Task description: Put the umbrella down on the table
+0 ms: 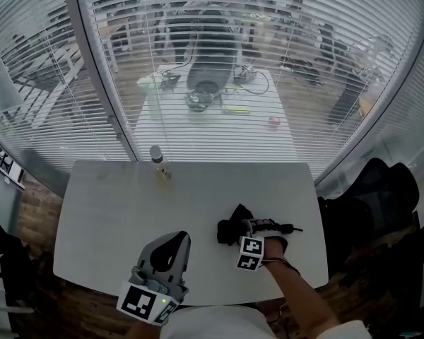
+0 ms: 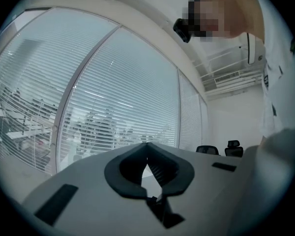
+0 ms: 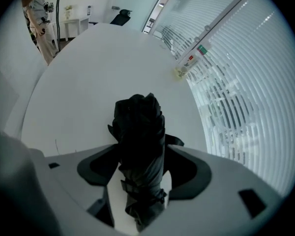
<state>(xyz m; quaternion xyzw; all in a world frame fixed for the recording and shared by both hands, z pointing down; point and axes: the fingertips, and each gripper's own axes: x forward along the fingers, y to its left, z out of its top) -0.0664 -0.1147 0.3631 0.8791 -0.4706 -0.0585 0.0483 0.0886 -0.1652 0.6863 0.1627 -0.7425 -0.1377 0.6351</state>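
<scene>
A folded black umbrella point(image 1: 234, 228) point(image 3: 140, 132) lies on the white table point(image 1: 113, 210), right of the middle and near the front edge. My right gripper point(image 1: 258, 226) point(image 3: 142, 146) points steeply down over it. Its jaws stand wide on either side of the fabric bundle, which fills the gap between them, and I take them as open. The umbrella's handle end with its strap sticks out to the right in the head view. My left gripper point(image 1: 177, 241) point(image 2: 147, 146) hangs at the front left edge, pointing level at the blinds, its jaw tips together and empty.
A small bottle point(image 1: 157, 159) point(image 3: 184, 65) stands at the table's far edge by the glass wall with blinds point(image 1: 212, 62). Dark chairs point(image 1: 374, 189) sit off the table's right side. A person point(image 3: 37, 14) stands far off in the right gripper view.
</scene>
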